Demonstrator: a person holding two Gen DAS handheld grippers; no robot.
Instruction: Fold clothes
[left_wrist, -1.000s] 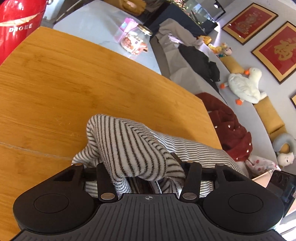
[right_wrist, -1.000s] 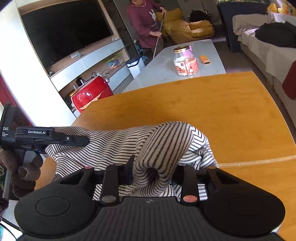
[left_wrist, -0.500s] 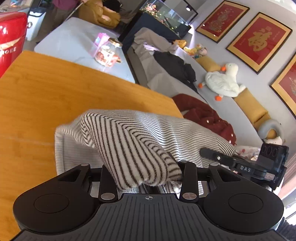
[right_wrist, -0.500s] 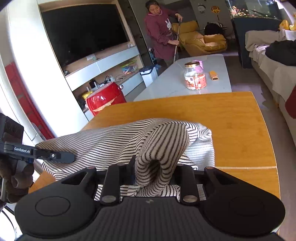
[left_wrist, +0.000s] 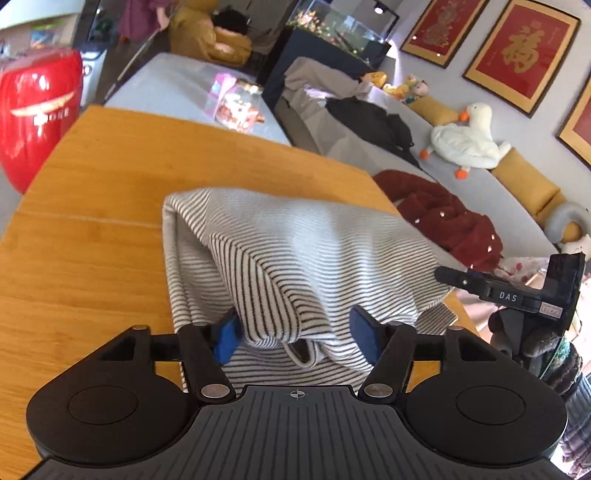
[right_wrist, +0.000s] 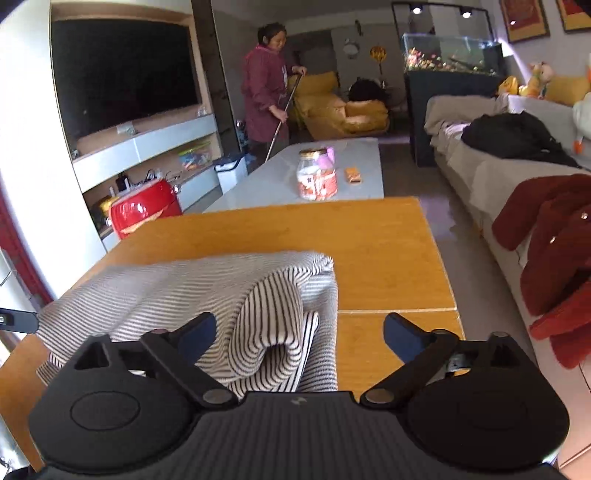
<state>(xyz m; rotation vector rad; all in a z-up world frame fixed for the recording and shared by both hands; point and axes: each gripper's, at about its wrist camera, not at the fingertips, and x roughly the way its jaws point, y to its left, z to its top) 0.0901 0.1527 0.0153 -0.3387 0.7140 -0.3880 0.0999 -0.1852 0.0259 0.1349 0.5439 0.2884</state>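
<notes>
A black-and-white striped garment (left_wrist: 295, 258) lies folded over on the wooden table (left_wrist: 92, 221); it also shows in the right wrist view (right_wrist: 184, 288). My left gripper (left_wrist: 295, 332) is open, its blue pads apart on either side of the garment's near fold, which hangs loose between them. My right gripper (right_wrist: 295, 332) is open wide; the garment's folded edge sits by its left finger (right_wrist: 195, 332), not clamped. The right gripper's body shows at the right edge of the left wrist view (left_wrist: 517, 295).
A red appliance (left_wrist: 37, 118) stands beyond the table's left side. A grey coffee table (right_wrist: 314, 173) holds a jar (right_wrist: 317, 177). A sofa (right_wrist: 498, 173) with a red coat (right_wrist: 546, 240) runs along the right. A person (right_wrist: 269, 85) sweeps at the back.
Both grippers have opened and let go of the striped garment. The fold has been carried back toward me and now lies over the lower layer on the table.
</notes>
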